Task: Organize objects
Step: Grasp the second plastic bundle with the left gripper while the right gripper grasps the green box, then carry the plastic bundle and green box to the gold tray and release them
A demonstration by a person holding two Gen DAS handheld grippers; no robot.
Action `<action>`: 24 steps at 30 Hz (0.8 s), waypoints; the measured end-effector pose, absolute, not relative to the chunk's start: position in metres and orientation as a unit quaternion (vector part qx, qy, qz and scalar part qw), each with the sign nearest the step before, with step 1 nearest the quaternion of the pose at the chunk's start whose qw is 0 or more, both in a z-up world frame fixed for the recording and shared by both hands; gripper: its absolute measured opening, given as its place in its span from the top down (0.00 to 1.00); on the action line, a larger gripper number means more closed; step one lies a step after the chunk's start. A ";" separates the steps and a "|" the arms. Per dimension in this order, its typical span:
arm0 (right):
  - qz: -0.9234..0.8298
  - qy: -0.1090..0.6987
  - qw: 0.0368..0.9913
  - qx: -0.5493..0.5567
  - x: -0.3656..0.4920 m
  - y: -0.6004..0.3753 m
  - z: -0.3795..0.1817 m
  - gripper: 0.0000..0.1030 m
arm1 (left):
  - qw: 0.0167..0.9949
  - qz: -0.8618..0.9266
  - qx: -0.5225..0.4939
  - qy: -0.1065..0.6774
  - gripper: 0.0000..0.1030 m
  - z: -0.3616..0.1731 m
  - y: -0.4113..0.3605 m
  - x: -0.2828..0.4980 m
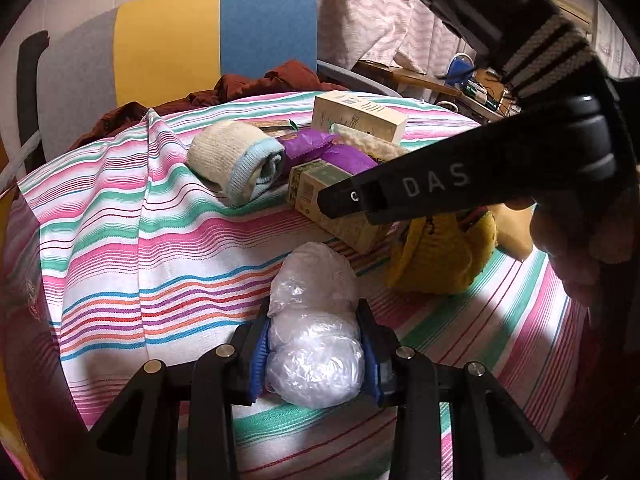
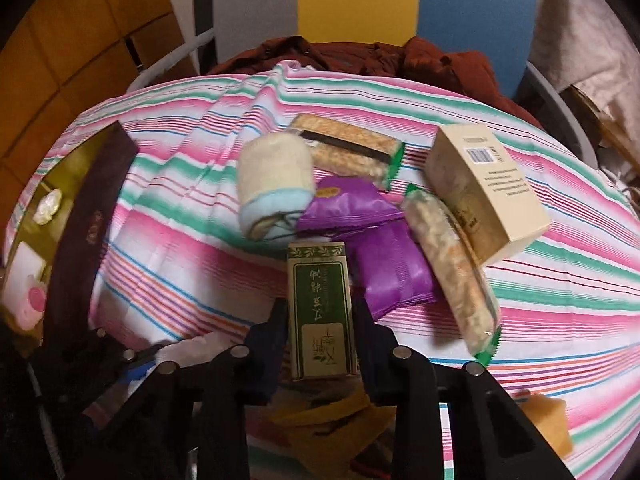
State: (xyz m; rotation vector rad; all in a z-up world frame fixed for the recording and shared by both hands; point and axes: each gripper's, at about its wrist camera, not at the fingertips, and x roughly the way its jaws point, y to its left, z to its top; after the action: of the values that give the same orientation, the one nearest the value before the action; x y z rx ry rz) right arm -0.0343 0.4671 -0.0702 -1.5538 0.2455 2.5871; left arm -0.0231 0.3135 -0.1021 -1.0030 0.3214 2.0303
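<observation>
Left hand-held gripper (image 1: 316, 354): blue-padded fingers (image 1: 258, 360) pinching a clear plastic-wrapped bundle (image 1: 314, 332) from both sides; the bundle's far end lies on the striped cloth (image 1: 120, 240) covering the desk

Right hand-held gripper (image 2: 322, 344): black fingers (image 2: 276, 332) closed against the long sides of a green-labelled box (image 2: 322, 308), held lengthwise between them; whether the box is lifted clear of the cloth cannot be told. In the left wrist view the right gripper's black body (image 1: 460, 184), lettered "DAS", crosses in front of this box (image 1: 320, 188)

Items on the desk, central cluster:
- rolled cream sock with pale blue cuff (image 2: 276, 188), touching a purple foil packet (image 2: 348, 204)
- second purple foil packet (image 2: 394, 272), just right of the green-labelled box
- clear-wrapped snack bar with green sealed end (image 2: 348, 150), behind the sock
- second clear-wrapped snack bar (image 2: 452, 264), leaning against a cream carton
- cream carton with barcode (image 2: 488, 196), tilted, at the right of the cluster
- yellow knitted item (image 1: 440, 260), near the right gripper, beside the green-labelled box

Left edge: dark open box lid (image 2: 92, 216), with small pale items inside the tray beside it

Behind the desk: chair with grey, yellow and blue back panels (image 1: 192, 40), rust-brown garment (image 1: 264, 84) heaped on it
</observation>
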 end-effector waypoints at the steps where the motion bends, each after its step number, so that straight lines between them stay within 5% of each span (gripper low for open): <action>1: 0.856 0.087 0.050 -0.507 -0.033 0.466 -0.066 0.69 | 0.414 0.808 -0.399 0.128 0.64 -0.102 0.314 -0.024; 11: 0.888 0.176 0.029 -0.425 -0.014 0.487 -0.032 0.69 | 0.410 0.807 -0.402 0.141 0.65 -0.096 0.316 -0.016; 24: 0.896 0.181 0.023 -0.405 -0.008 0.485 -0.023 0.69 | 0.420 0.822 -0.365 0.123 0.65 -0.037 0.286 0.014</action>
State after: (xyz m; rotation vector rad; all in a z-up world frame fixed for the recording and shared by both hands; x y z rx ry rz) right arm -0.0076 0.4854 -0.0232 -1.2551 0.5592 2.7730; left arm 0.0141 0.2858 -0.0367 -0.9137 0.3087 2.0592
